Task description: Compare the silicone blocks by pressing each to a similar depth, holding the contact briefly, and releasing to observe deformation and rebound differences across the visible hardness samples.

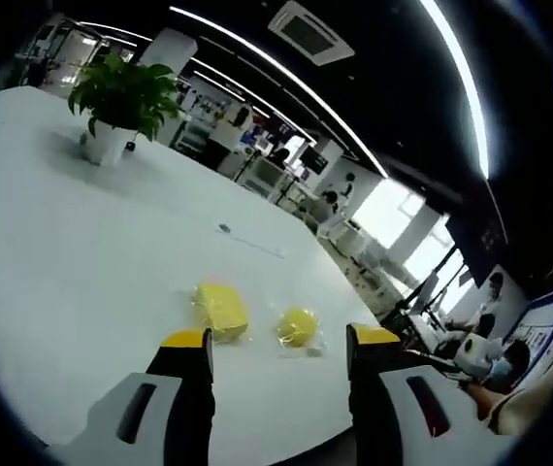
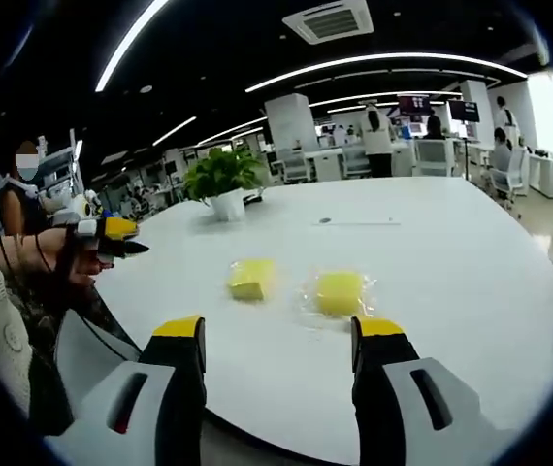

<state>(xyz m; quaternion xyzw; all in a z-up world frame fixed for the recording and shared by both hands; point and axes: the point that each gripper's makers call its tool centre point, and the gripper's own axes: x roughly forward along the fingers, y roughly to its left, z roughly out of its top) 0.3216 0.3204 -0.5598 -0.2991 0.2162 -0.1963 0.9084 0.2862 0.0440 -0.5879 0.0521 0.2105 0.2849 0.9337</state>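
Note:
Two yellow silicone blocks lie on the white table. In the right gripper view, a bare rectangular block is on the left and a block in clear wrap on the right. My right gripper hovers open just short of them, holding nothing. In the left gripper view the rectangular block and the wrapped block sit just beyond my left gripper, which is open and touches neither. A hand holds the left gripper at the table's left edge in the right gripper view.
A potted green plant stands at the far side of the table. A thin white strip with a dark dot lies beyond the blocks. Desks, chairs and people fill the office behind. A person's sleeve is at the left.

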